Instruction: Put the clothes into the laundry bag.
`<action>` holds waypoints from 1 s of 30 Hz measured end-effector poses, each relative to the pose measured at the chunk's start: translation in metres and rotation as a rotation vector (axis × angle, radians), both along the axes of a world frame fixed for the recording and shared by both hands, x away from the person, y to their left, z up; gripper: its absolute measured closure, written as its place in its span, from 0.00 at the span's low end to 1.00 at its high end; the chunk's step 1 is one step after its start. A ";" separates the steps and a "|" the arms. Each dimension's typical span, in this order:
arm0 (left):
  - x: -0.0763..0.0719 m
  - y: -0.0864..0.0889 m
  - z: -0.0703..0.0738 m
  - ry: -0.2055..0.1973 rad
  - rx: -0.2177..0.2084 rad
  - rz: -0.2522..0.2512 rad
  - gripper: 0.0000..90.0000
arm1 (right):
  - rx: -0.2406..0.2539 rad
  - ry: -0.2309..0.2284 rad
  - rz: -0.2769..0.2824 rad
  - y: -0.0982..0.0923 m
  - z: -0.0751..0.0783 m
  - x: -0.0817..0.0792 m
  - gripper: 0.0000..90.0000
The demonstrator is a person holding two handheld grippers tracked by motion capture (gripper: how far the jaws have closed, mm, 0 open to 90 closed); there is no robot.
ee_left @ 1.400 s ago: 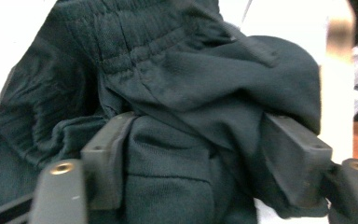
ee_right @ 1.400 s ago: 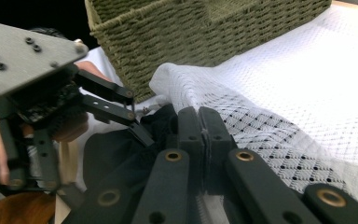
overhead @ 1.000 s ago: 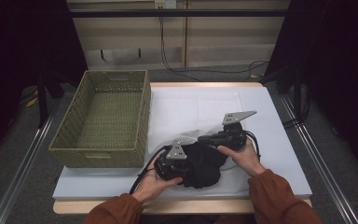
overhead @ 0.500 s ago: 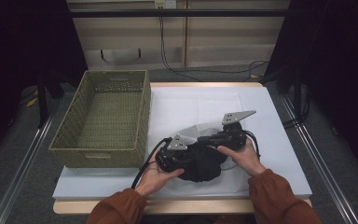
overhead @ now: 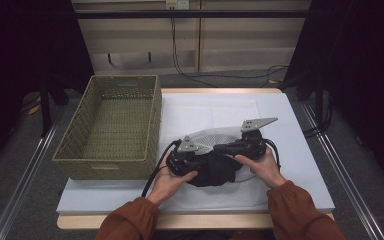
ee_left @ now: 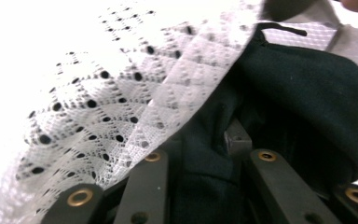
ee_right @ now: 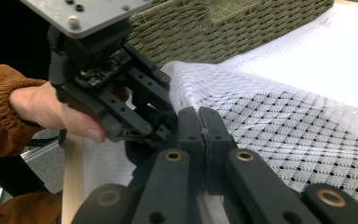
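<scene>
A black garment [overhead: 220,172] lies bunched at the table's front, partly under a white mesh bag [overhead: 215,136]. My left gripper [overhead: 206,160] points right and is shut on a fold of the black garment [ee_left: 307,93], with the mesh [ee_left: 121,93] draped over its left jaw. My right gripper [overhead: 221,148] points left, just above the garment. In the right gripper view its jaws [ee_right: 199,126] are pressed together on the raised edge of the mesh bag [ee_right: 284,121], tip to tip with the left gripper. A hand holds each gripper.
A green woven basket [overhead: 107,165] stands empty at the left of the table, its wall [ee_right: 214,23] close behind the grippers. A white mat [overhead: 210,107] covers the tabletop. Cables trail from both grippers toward the front edge.
My left gripper has moved a little away from the front edge and toward the right gripper, carrying the black garment in under the mesh. The right gripper has stayed put.
</scene>
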State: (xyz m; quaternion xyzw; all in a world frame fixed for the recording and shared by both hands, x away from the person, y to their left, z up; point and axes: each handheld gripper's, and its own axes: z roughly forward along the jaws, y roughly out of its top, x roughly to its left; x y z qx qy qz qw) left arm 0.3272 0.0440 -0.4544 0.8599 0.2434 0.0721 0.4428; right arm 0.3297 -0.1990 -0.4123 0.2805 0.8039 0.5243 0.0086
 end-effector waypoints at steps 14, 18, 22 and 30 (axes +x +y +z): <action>-0.012 0.007 0.005 0.001 0.020 -0.030 0.50 | -0.004 -0.001 0.009 0.001 -0.001 -0.001 0.99; -0.021 0.014 0.014 -0.007 0.006 -0.037 0.40 | -0.006 0.002 0.011 0.001 -0.001 -0.001 0.99; -0.033 0.023 0.020 -0.029 0.010 -0.055 0.33 | -0.010 0.002 0.016 0.001 -0.001 -0.001 0.99; -0.041 0.022 0.004 -0.003 0.037 -0.089 0.26 | -0.012 0.002 0.012 0.002 -0.001 0.000 0.99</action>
